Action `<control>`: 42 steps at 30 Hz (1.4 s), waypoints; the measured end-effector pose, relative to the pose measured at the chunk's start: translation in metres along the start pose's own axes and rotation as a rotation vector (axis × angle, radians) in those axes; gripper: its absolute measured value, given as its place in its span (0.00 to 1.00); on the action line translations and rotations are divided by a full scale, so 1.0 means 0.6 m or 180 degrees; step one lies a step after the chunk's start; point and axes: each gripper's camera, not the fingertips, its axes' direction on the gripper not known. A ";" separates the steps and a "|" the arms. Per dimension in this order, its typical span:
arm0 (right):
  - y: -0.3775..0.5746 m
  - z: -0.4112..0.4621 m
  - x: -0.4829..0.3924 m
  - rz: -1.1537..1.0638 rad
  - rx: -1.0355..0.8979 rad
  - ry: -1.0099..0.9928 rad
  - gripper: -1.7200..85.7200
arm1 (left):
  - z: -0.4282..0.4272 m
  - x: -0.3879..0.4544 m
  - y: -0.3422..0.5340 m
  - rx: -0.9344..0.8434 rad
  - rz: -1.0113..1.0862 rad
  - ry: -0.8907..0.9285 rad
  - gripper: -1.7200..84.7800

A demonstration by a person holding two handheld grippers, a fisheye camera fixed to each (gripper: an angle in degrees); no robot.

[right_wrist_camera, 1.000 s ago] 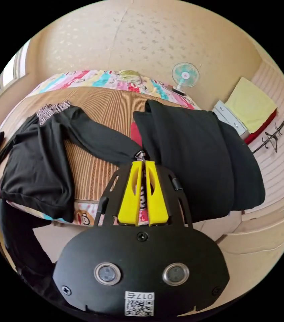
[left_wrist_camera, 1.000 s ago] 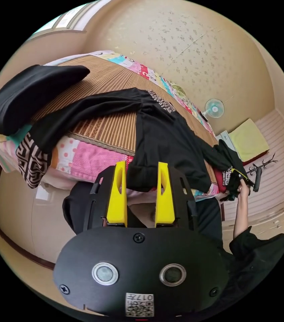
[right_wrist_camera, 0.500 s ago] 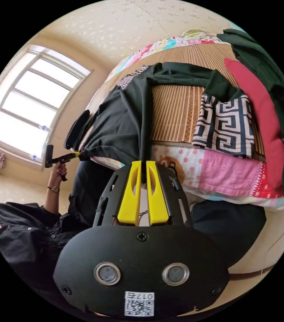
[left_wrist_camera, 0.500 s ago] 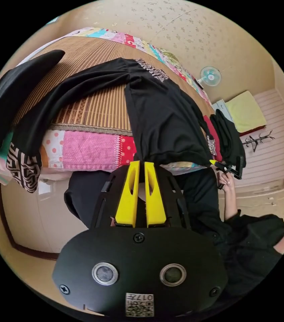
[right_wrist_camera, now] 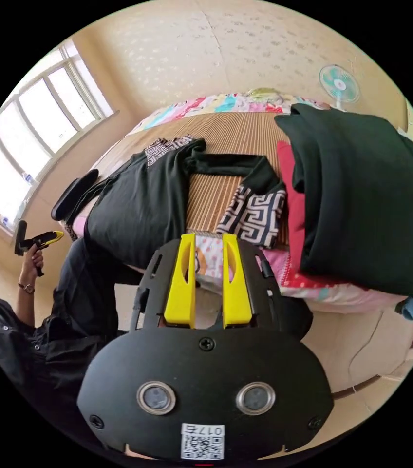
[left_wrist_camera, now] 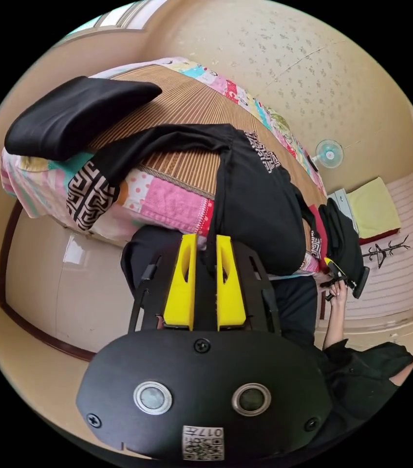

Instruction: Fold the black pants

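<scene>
The black pants with key-pattern cuffs [left_wrist_camera: 250,204] lie across the woven bamboo mat [left_wrist_camera: 187,161], their waist overhanging its edge. The left gripper [left_wrist_camera: 205,243] nips a fold narrowly; contact is obscured. The right gripper [right_wrist_camera: 205,243] gapes empty.

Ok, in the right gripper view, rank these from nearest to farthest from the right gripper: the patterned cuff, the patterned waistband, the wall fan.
1. The patterned cuff, lying on the mat just beyond the right gripper at the bed's near edge.
2. The patterned waistband, further up the bamboo mat, toward the window side.
3. The wall fan, on the far wall behind the bed.
</scene>
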 end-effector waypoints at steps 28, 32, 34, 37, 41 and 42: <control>0.040 -0.348 0.326 0.0501 0.1082 -0.1892 0.05 | 0.131 0.052 -0.009 -0.0502 0.1147 0.1343 0.13; 0.019 -0.338 0.359 0.0938 0.0828 -0.1647 0.05 | 0.141 0.053 -0.021 -0.0472 0.1276 0.1385 0.14; -0.019 -0.351 0.342 0.0748 0.0982 -0.1851 0.05 | 0.141 0.050 -0.038 -0.0378 0.1321 0.1349 0.14; -0.129 -0.367 0.293 0.0425 0.1112 -0.1981 0.05 | 0.155 0.037 -0.061 -0.0144 0.1373 0.1054 0.16; -0.335 -0.340 0.168 -0.0131 0.1010 -0.2310 0.06 | 0.185 -0.007 -0.047 0.0173 0.1364 0.0953 0.16; -0.395 -0.314 0.119 -0.0315 0.0878 -0.2357 0.06 | 0.183 -0.015 -0.046 0.0220 0.1327 0.1014 0.15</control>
